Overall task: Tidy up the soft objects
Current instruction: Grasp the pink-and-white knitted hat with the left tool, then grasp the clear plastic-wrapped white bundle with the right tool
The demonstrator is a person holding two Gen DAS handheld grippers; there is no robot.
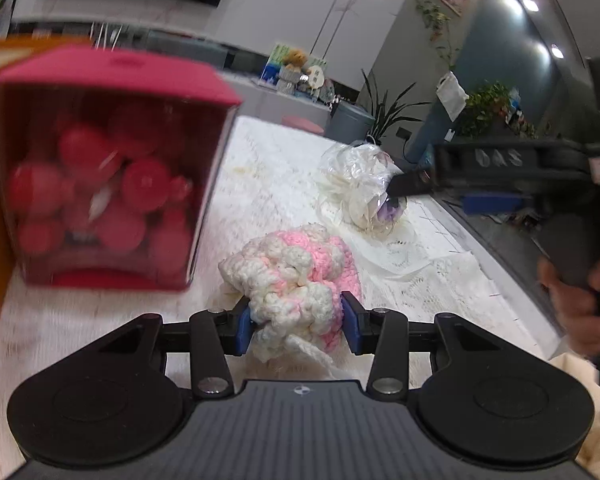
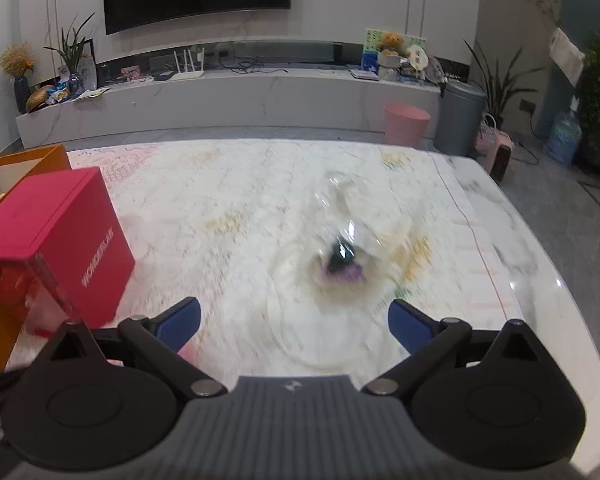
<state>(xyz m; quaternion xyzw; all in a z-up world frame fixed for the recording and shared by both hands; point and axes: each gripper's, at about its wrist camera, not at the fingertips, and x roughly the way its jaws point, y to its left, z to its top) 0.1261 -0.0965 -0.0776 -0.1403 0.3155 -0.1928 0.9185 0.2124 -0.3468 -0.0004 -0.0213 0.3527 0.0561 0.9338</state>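
Observation:
In the left wrist view my left gripper [image 1: 298,324] is shut on a pink and white crocheted piece [image 1: 292,276], held just above the white lace cloth [image 1: 276,176]. Beyond it lies a clear plastic-wrapped bundle with a purple part [image 1: 364,188]; my right gripper's fingertips [image 1: 404,186] reach it from the right. In the right wrist view my right gripper [image 2: 294,322] is open, and the blurred plastic bundle [image 2: 342,264] lies on the cloth ahead of its fingers. A red box [image 1: 108,168] with red balls inside stands at the left; it also shows in the right wrist view [image 2: 56,248].
An orange box [image 2: 24,168] stands behind the red box at the table's left. The table's marble edge [image 2: 540,264] runs along the right. A pink bin [image 2: 406,124] and a grey bin [image 2: 460,116] stand on the floor beyond the table.

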